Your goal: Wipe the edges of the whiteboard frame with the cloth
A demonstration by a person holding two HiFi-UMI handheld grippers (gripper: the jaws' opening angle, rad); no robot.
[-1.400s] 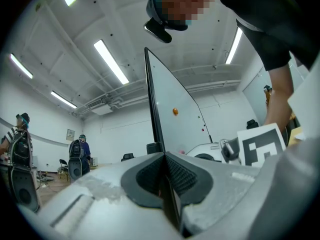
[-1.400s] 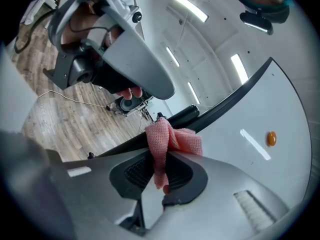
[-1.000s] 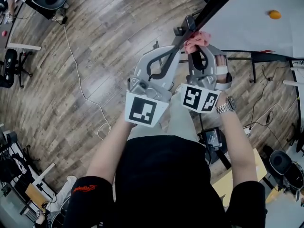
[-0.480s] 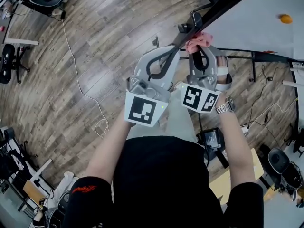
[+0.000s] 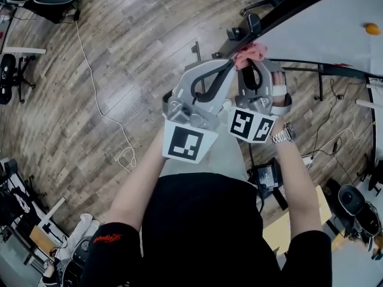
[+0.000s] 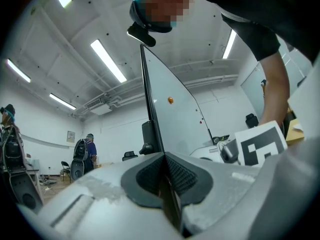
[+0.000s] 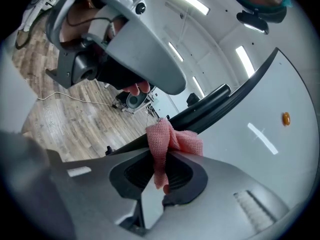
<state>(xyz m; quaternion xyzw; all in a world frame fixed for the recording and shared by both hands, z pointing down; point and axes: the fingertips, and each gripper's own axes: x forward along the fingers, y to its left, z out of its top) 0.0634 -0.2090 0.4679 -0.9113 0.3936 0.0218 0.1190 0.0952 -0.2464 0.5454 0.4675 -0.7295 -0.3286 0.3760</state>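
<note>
Wood floor below, head view: left gripper [image 5: 226, 66] clamped on frame [image 5: 287, 11], slid toward 2 o'clock, now just beside cloth [image 5: 251, 51] in right gripper [image 5: 250, 63].

Left gripper view: jaws shut on frame edge at 12.

Right gripper view: jaws pinching cloth against frame at 1. Wipe probably advancing along the edge.

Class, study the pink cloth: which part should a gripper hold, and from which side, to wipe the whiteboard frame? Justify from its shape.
Pinch the cloth at its bunched middle, as the right gripper does, coming from the person's side with the tips toward the frame. The cloth is limp and folded, so a tuft left beyond the jaw tips probably meets the black edge first.
</note>
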